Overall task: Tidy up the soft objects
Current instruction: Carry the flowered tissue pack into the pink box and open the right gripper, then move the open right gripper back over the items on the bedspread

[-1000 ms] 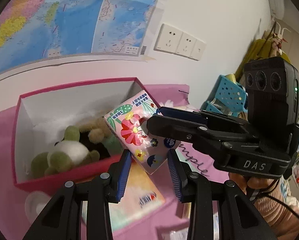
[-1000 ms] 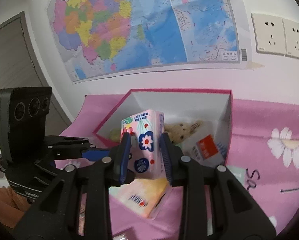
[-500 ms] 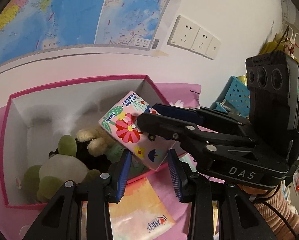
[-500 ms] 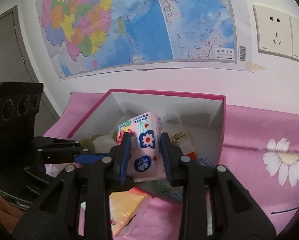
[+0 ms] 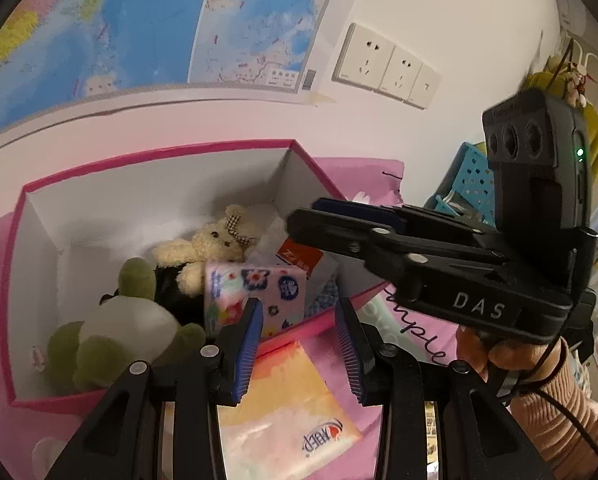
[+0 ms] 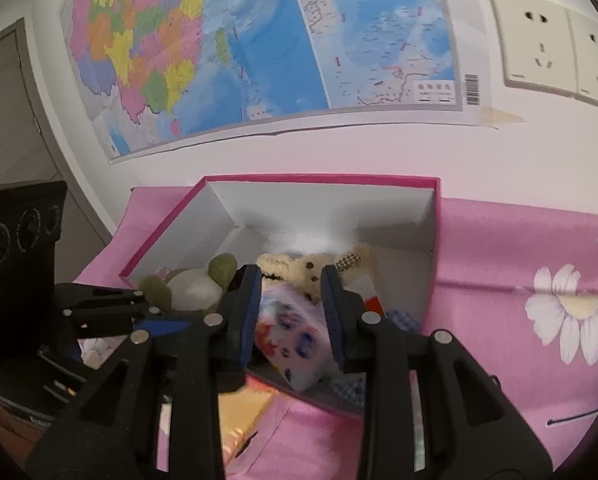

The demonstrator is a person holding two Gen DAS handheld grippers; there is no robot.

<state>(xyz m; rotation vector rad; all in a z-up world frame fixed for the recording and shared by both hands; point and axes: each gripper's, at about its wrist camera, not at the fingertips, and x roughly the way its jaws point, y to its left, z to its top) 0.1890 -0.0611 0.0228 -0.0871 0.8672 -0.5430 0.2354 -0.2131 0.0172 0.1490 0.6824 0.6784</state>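
The right gripper (image 6: 289,280) has its jaws parted with nothing pressed between them. In its own view the flowered tissue pack (image 6: 289,338) shows blurred in the gap below the pads. The left wrist view settles the matter, since there the fingers hang above the box's right wall and the pack lies well clear beneath them. The left gripper (image 5: 299,314) is also open and empty, poised over the near wall of the pink box (image 5: 159,148). The pack rests inside the box, tilted against the near wall toward its near right corner. It leans on a red-and-white packet (image 5: 301,256), with the cream teddy bear (image 5: 215,244) just behind it. A green-and-white plush (image 5: 127,320) fills the near left corner. The box itself sits at the back edge of the surface, on the pink flowered cloth (image 6: 519,240) and against the wall. Outside it an orange tissue pack (image 5: 283,412) lies flat on the cloth, just beside the near wall and right under the left gripper's fingers. The step in hand looks like the end of putting the flowered pack away, with that pack now in the box. The next move is probably to fetch the orange pack, which is the nearest soft thing still left out. That calls for lowering the left jaws over it and closing across its narrow width. It must then be lifted clear of the box's rim.
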